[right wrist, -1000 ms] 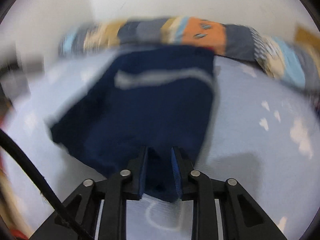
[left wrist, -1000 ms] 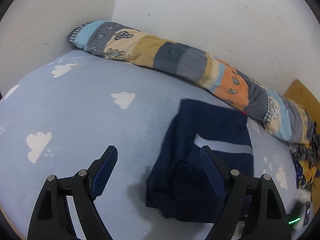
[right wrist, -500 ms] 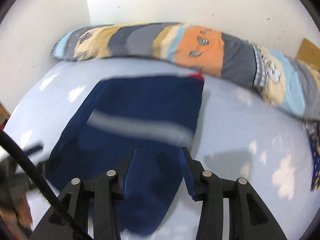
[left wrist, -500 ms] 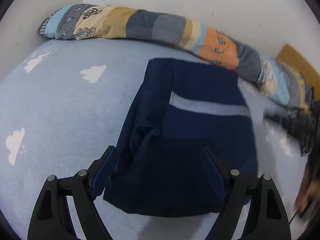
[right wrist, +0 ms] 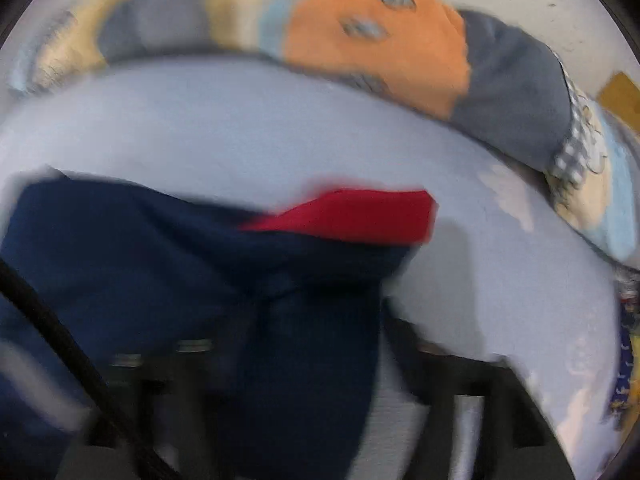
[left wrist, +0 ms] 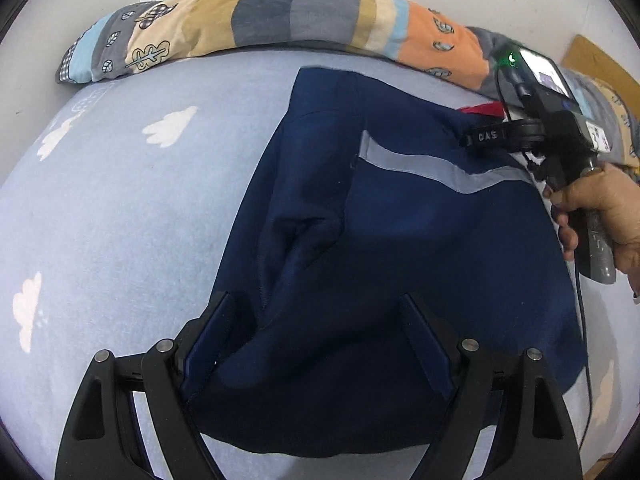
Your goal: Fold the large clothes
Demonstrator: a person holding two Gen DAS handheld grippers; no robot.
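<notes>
A navy garment with a grey stripe lies folded on the light blue bed sheet. My left gripper hangs open low over its near edge, one finger on each side of a rumpled fold, pads not pressing. At the garment's far right corner a hand holds the right gripper's body, fingertips hidden. The right wrist view is blurred: the right gripper has its jaws opening wide, with a fold of the navy garment lying loose between them. A red part shows at the cloth's far edge.
A long patchwork bolster lies along the white wall behind the bed. A wooden board stands at the far right. A black cable crosses the right view's left side. Patterned cloth lies at the bed's right edge.
The right gripper, shut on the garment's edge before, has opened wide and swung right to the far corner. The left gripper has come down over the garment's near edge.
</notes>
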